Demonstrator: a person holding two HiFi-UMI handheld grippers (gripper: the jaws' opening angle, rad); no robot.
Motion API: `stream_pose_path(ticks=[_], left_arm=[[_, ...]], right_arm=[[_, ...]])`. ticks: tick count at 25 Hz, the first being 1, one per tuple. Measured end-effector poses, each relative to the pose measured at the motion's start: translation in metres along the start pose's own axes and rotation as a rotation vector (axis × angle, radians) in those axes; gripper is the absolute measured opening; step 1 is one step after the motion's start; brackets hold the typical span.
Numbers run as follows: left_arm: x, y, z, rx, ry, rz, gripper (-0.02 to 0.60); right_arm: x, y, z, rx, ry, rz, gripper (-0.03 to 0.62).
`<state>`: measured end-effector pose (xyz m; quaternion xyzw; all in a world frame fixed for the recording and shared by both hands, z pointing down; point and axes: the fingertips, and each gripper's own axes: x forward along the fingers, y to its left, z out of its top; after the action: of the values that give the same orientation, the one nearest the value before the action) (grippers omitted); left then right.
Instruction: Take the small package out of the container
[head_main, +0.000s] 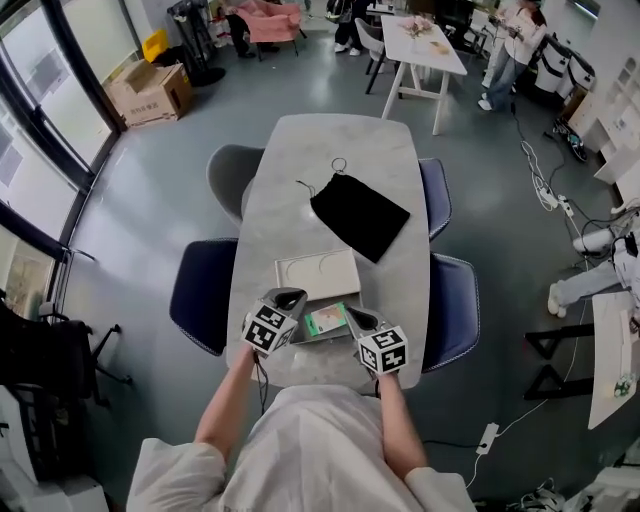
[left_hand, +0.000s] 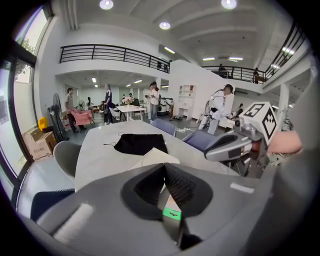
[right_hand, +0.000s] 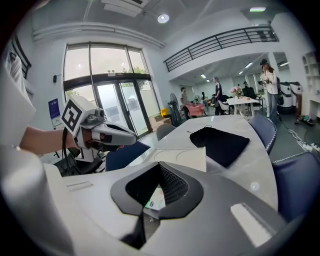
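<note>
A small green-and-white package (head_main: 326, 321) lies in a shallow grey container (head_main: 318, 339) at the table's near edge. My left gripper (head_main: 290, 297) hovers at the package's left, its jaws together with nothing held. My right gripper (head_main: 356, 317) sits at the package's right, its jaws also together and empty. In the left gripper view the pads meet at the tips (left_hand: 164, 166), and the package's green edge (left_hand: 171, 213) shows below them. In the right gripper view the package (right_hand: 155, 199) shows under the meeting tips (right_hand: 159, 165).
A flat white lid (head_main: 318, 274) lies just beyond the container. Farther out on the grey table (head_main: 300, 160) is a black drawstring pouch (head_main: 358, 215). Blue chairs (head_main: 203, 292) and a grey one flank the table. People stand far off in the room.
</note>
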<state>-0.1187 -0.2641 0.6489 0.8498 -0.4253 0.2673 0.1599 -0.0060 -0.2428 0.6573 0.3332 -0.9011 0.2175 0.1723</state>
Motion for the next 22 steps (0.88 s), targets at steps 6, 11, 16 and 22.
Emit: stream_pose_path(ticks=[6, 11, 16, 22], left_arm=[[0.034, -0.014, -0.034, 0.058, 0.129, -0.089, 0.056], [0.060, -0.032, -0.070, 0.080, 0.241, -0.152, 0.105], [0.082, -0.059, -0.087, 0.123, 0.312, -0.228, 0.183], [0.112, -0.075, -0.113, 0.171, 0.404, -0.271, 0.280]], right_arm=[[0.007, -0.019, -0.007, 0.018, 0.035, -0.001, 0.002], [0.019, -0.024, -0.016, 0.000, 0.094, 0.012, 0.002], [0.029, -0.020, -0.031, -0.025, 0.151, 0.035, 0.002], [0.036, -0.027, -0.034, -0.030, 0.165, 0.026, 0.002]])
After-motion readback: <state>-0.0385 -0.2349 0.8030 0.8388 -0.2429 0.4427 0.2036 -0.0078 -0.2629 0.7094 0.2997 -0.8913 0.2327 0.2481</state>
